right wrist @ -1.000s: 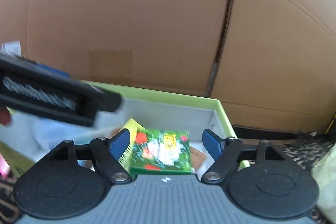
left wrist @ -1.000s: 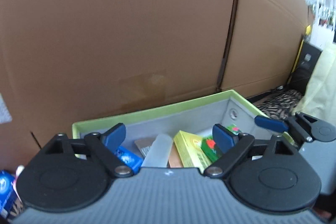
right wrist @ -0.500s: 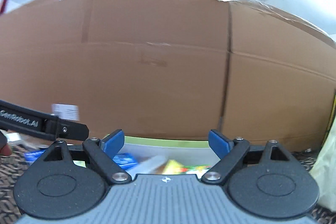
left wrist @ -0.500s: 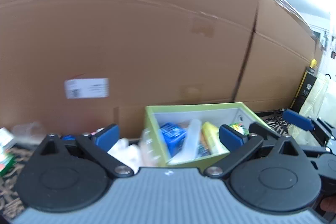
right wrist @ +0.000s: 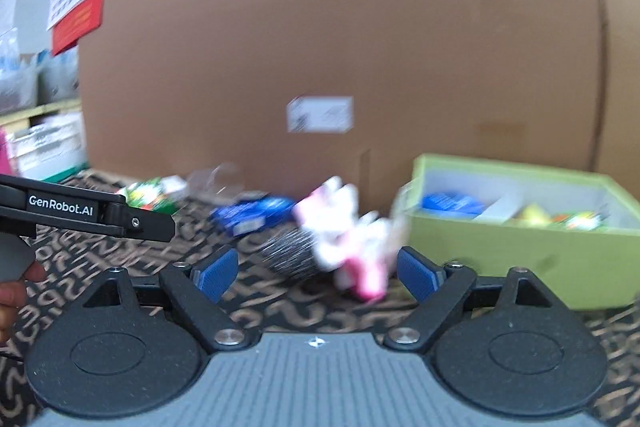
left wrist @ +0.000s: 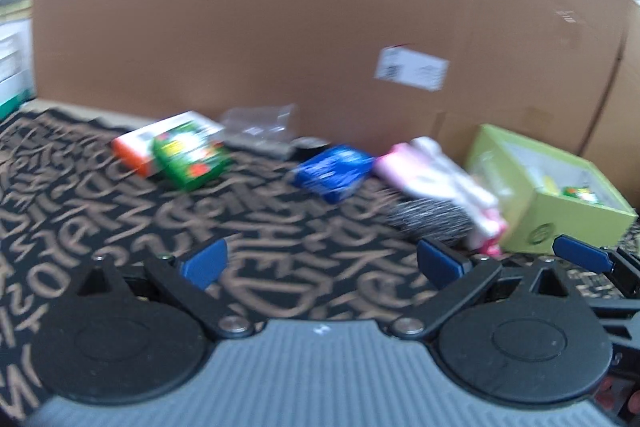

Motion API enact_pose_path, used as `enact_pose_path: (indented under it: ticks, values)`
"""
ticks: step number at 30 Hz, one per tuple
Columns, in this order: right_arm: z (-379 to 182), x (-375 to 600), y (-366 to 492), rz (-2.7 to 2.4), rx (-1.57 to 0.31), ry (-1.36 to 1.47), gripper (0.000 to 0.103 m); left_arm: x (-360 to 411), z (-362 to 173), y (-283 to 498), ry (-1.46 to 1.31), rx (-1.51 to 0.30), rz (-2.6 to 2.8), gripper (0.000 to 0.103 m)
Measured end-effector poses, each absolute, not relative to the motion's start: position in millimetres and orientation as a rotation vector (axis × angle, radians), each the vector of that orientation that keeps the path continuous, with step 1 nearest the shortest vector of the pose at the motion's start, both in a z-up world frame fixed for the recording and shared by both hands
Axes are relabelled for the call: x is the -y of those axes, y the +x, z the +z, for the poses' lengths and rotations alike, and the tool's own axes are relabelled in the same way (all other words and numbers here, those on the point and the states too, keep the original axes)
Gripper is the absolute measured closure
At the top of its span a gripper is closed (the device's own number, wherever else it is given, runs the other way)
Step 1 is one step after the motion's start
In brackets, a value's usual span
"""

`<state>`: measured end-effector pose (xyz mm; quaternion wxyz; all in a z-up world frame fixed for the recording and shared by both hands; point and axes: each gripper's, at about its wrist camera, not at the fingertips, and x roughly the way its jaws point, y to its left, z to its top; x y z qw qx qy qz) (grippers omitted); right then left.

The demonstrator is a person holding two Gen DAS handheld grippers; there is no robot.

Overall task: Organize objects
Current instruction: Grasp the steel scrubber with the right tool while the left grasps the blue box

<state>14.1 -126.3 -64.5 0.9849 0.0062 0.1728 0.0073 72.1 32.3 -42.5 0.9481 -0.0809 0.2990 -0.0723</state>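
A lime-green box (left wrist: 548, 183) (right wrist: 520, 231) stands at the right, holding a blue pack, a yellow box and a green one. Loose on the patterned mat lie a green box (left wrist: 190, 155) against an orange-and-white box (left wrist: 140, 147), a blue pack (left wrist: 332, 169) (right wrist: 256, 213), a pink-and-white packet (left wrist: 440, 183) (right wrist: 344, 239) and a bristly grey brush (right wrist: 292, 247). My left gripper (left wrist: 320, 263) is open over bare mat, well short of the objects. My right gripper (right wrist: 316, 269) is open, with the brush and pink packet just beyond its pads.
A tall cardboard wall (left wrist: 280, 7) closes the far side behind everything. A clear plastic wrapper (left wrist: 260, 123) lies against it. The left gripper's body (right wrist: 80, 213) crosses the right wrist view's left edge. Shelves with boxes (right wrist: 44, 143) stand far left.
Both grippers have pulled back and swung left, away from the lime-green box. The loose objects on the mat have come into view. Both pairs of jaws stand wider than before.
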Motion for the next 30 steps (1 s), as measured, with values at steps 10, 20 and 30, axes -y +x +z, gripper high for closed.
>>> enact_pose_path:
  ticks: [10, 20, 30]
  values:
    - [-74.4, 96.8, 81.7, 0.059, -0.412, -0.011, 0.037, -72.2, -46.2, 85.7, -0.131, -0.602, -0.147, 0.000]
    - [-95.5, 102.8, 126.2, -0.024, -0.516, -0.177, 0.056, -51.4, -36.5, 132.7, -0.100, -0.577, -0.241, 0.000]
    - [-70.9, 98.9, 49.3, 0.053, -0.469, -0.046, 0.058, 22.7, -65.5, 233.2, 0.076, -0.635, -0.274, 0.000]
